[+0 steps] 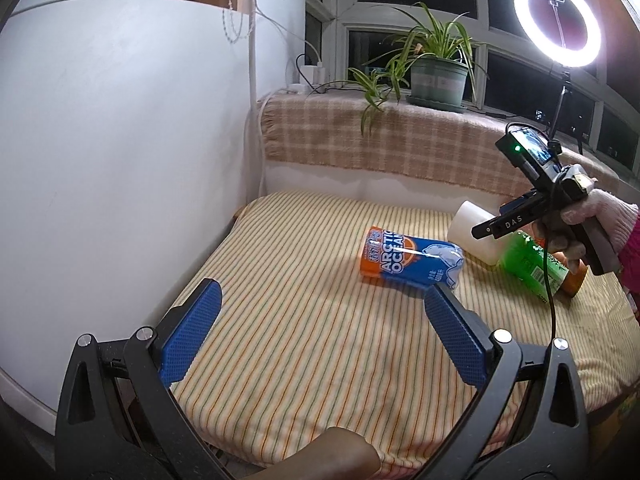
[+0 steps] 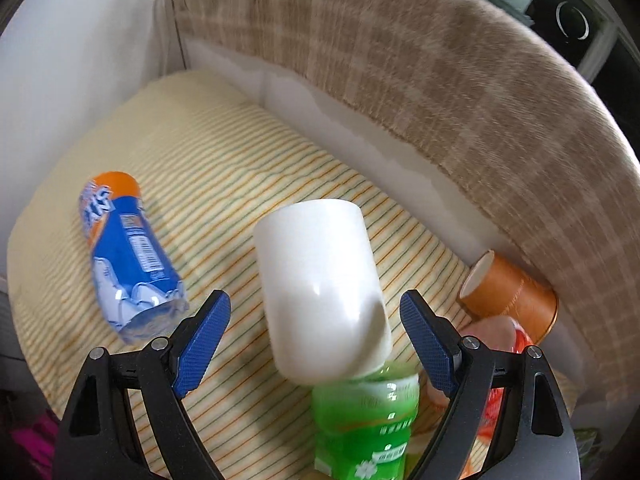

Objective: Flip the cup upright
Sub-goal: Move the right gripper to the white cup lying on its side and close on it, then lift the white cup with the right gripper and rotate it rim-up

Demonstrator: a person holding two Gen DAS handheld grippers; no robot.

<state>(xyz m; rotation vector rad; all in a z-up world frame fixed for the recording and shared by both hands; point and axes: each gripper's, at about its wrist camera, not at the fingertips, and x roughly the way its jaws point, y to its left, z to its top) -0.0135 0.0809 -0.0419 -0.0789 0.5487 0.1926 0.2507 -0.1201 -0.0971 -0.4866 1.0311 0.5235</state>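
A plain white cup (image 2: 320, 296) lies on its side on the striped cushion (image 2: 224, 184), its far end pointing away from the right wrist camera and its near end resting against a green bottle (image 2: 366, 420). My right gripper (image 2: 316, 312) is open, its blue pads either side of the cup without touching it. In the left wrist view the cup (image 1: 472, 232) lies at the right, partly hidden by the right gripper (image 1: 486, 232). My left gripper (image 1: 320, 300) is open and empty, hovering over the cushion's near part.
A blue and orange Arctic Ocean bottle (image 1: 408, 260) lies on the cushion's middle. An orange roll (image 2: 508, 292) lies by the plaid-covered sill (image 1: 380, 136). A potted plant (image 1: 436, 72) and ring light (image 1: 558, 20) stand on the sill. A white wall (image 1: 120, 140) is at left.
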